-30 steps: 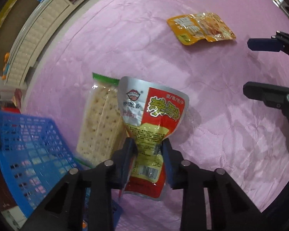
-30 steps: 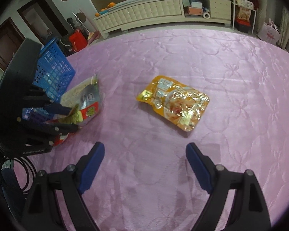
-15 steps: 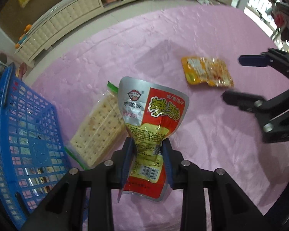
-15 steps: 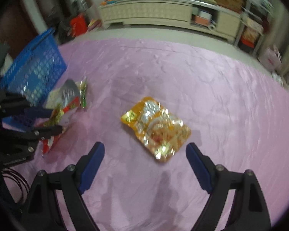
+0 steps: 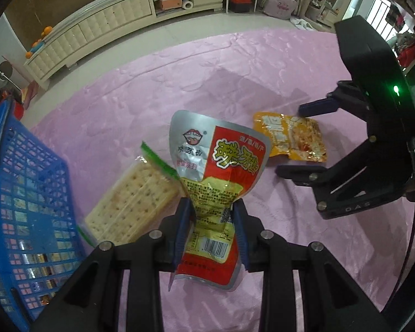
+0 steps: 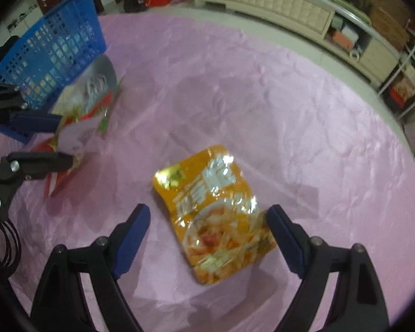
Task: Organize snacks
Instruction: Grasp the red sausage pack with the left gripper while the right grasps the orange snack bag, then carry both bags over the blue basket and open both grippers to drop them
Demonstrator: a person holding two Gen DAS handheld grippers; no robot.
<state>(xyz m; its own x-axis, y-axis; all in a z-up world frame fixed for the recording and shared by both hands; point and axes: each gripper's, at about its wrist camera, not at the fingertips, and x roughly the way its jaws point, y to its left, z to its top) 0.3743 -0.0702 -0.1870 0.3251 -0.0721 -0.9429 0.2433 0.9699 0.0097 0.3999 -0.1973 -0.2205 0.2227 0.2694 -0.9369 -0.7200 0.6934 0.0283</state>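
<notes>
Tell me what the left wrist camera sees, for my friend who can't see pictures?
The left gripper pinches a red and silver foil snack packet above a pink quilted cloth. A clear pack of square crackers lies beside a blue plastic basket. On the right, the open right gripper hovers over an orange foil snack pouch.

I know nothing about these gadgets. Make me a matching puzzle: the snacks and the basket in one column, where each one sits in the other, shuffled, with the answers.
1. red and silver packet
2. orange packet
3. cracker pack
4. blue basket

A. flat on the pink cloth, between open jaws
B. at the cloth's edge
C. pinched in the left gripper
D. lying beside the basket

Pairs: 1-C, 2-A, 3-D, 4-B
</notes>
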